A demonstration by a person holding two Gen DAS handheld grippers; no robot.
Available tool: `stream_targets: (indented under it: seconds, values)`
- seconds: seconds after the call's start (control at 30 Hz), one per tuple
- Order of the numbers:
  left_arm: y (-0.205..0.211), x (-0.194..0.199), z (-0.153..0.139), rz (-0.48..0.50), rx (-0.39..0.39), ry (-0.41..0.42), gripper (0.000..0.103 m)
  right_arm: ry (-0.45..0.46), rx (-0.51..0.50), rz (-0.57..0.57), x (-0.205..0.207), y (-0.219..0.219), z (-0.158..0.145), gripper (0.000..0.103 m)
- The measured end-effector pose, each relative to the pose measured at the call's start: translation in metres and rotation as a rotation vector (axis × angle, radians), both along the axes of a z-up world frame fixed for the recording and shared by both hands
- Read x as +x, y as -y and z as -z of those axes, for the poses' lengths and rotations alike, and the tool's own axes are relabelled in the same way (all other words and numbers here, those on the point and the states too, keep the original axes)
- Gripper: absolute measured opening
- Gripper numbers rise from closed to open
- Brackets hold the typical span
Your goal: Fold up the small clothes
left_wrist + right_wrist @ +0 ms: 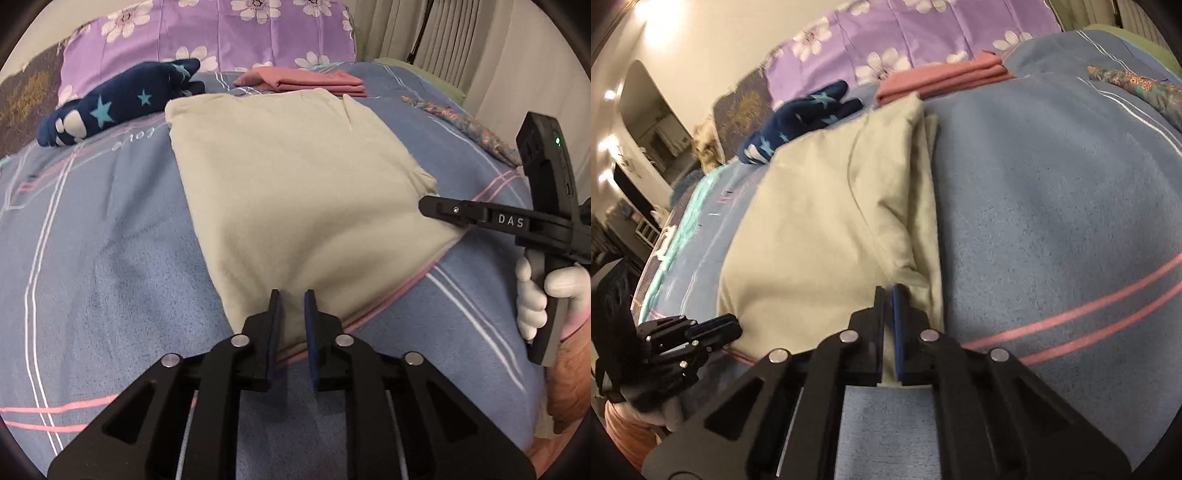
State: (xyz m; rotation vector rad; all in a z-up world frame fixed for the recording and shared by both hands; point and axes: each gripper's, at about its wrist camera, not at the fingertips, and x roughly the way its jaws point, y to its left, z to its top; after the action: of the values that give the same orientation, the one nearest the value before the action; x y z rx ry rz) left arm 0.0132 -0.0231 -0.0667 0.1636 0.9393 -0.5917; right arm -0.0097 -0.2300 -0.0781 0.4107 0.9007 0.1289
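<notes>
- While I look along my own fingers, the beige garment (295,177) lies folded to a rough square on the blue blanket (110,240), with its near edge just under my tips.
- My left gripper (293,306) has its jaws a little apart. The cloth shows through the gap, but I see nothing pinched there.
- My right gripper (889,299) has its jaws closed at the right border of the garment. I cannot tell if a thin layer is caught between them.
- I judge the garment light, soft and limp. It has no stiffness, so a lifted part will hang down and pull the rest after it.
- It is several layers thick, and the upper layers can slide on the lower ones. The fleecy blanket probably drags at the bottom layer.
- I think the best hold is at the two near corners, one for each gripper, taking all layers together.
- A hold on the top layer only would open the fold.
- A pink pile (306,83) and a navy piece (122,103) lie behind it, apart from it.
</notes>
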Motion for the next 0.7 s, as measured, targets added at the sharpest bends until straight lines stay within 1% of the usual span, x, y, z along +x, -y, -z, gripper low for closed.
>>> stream_targets:
  seconds: [0.1,0.13,0.23,0.27,0.3,0.33,0.37,0.4,0.43,0.47,0.5,0.57,0.6,0.67,0.7]
  values:
    - [0.002,0.005,-0.006,-0.013,-0.005,-0.034,0.015,-0.020,-0.036,-0.008,0.004,-0.005,-0.007,0.005]
    - [0.002,0.006,-0.011,-0.013,-0.009,-0.028,0.015,-0.014,-0.037,-0.013,0.005,-0.007,-0.014,0.010]
    - [0.001,0.010,-0.032,-0.006,-0.041,0.045,0.015,0.060,-0.049,-0.054,0.010,-0.013,-0.040,0.013]
    - [0.001,0.011,-0.035,-0.006,-0.049,0.059,0.017,0.081,-0.059,-0.065,0.012,-0.016,-0.049,0.013]
    - [0.002,0.017,-0.036,-0.012,-0.052,0.069,0.023,0.103,-0.072,-0.075,0.017,-0.018,-0.055,0.017]
    - [0.003,0.025,-0.033,-0.018,-0.047,0.063,0.029,0.122,-0.086,-0.083,0.023,-0.021,-0.058,0.023]
    - [0.005,0.031,-0.026,-0.018,-0.031,0.042,0.037,0.129,-0.090,-0.101,0.032,-0.024,-0.056,0.027]
    - [0.007,0.036,-0.013,-0.013,-0.011,0.014,0.037,0.116,-0.098,-0.105,0.039,-0.025,-0.050,0.031]
    - [0.008,0.036,-0.006,-0.009,-0.008,0.024,0.037,0.053,-0.146,-0.084,0.049,-0.027,-0.034,0.030]
    - [0.011,0.029,-0.004,0.003,-0.004,0.060,0.040,0.006,-0.177,-0.070,0.053,-0.025,-0.018,0.027]
    - [0.013,0.026,-0.005,0.017,0.007,0.071,0.047,0.036,-0.180,-0.064,0.050,-0.025,-0.008,0.027]
    - [0.020,0.019,-0.005,0.047,0.047,0.092,0.052,0.042,-0.176,-0.066,0.047,-0.024,-0.014,0.026]
    - [0.021,0.018,-0.005,0.051,0.053,0.095,0.052,0.034,-0.179,-0.068,0.048,-0.024,-0.015,0.026]
    - [0.020,0.020,-0.009,0.050,0.051,0.087,0.052,0.027,-0.179,-0.065,0.048,-0.025,-0.019,0.026]
    - [0.018,0.020,-0.014,0.051,0.039,0.081,0.051,0.030,-0.169,-0.062,0.047,-0.025,-0.026,0.026]
